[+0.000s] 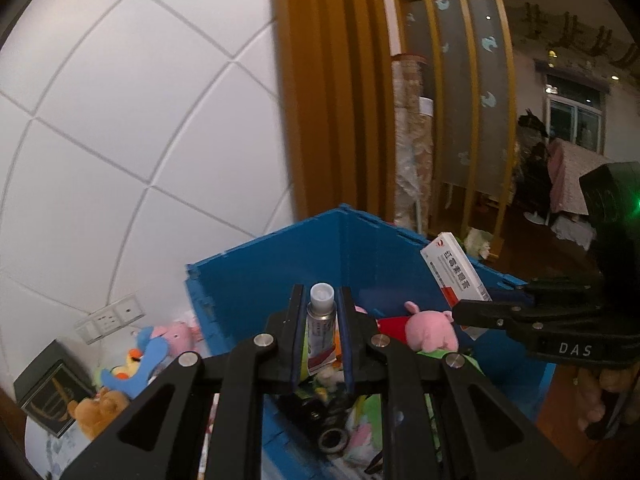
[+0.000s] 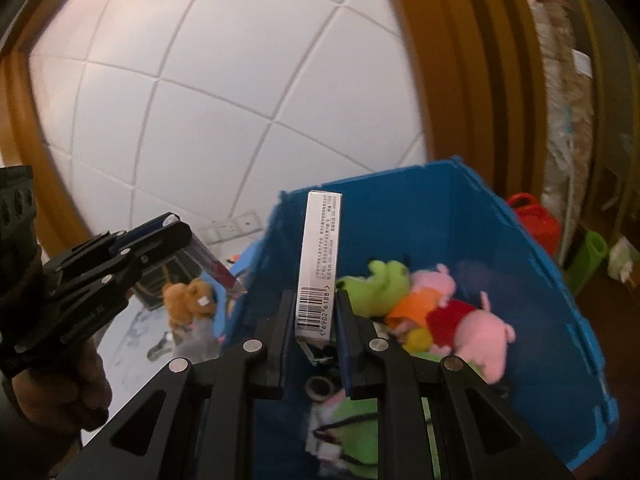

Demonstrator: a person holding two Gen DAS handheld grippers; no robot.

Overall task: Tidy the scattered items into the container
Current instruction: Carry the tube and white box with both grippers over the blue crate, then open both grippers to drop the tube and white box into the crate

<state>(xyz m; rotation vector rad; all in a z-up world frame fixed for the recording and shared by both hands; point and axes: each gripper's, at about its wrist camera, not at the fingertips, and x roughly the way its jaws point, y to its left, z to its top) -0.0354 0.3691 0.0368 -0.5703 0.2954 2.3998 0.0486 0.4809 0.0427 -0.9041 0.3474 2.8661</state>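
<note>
My left gripper (image 1: 321, 300) is shut on a small ointment tube (image 1: 320, 328) with a grey cap, held above the blue crate (image 1: 260, 280). My right gripper (image 2: 316, 304) is shut on a white medicine box (image 2: 319, 256) with a barcode, also held over the crate (image 2: 500, 248). The box shows in the left wrist view (image 1: 456, 268) with red print, and the left gripper with its tube shows in the right wrist view (image 2: 182, 234). Inside the crate lie a pink pig plush (image 1: 430, 330), a green plush (image 2: 384, 280) and a tape roll (image 2: 320, 388).
Outside the crate on the left lie a brown plush (image 1: 100, 404), a blue bird plush (image 1: 140, 360) and another pink plush (image 1: 178, 334), beside a dark box (image 1: 48, 388). A tiled wall with a socket (image 1: 110, 318) is behind. Red (image 2: 536, 224) and green containers (image 2: 588, 256) stand right.
</note>
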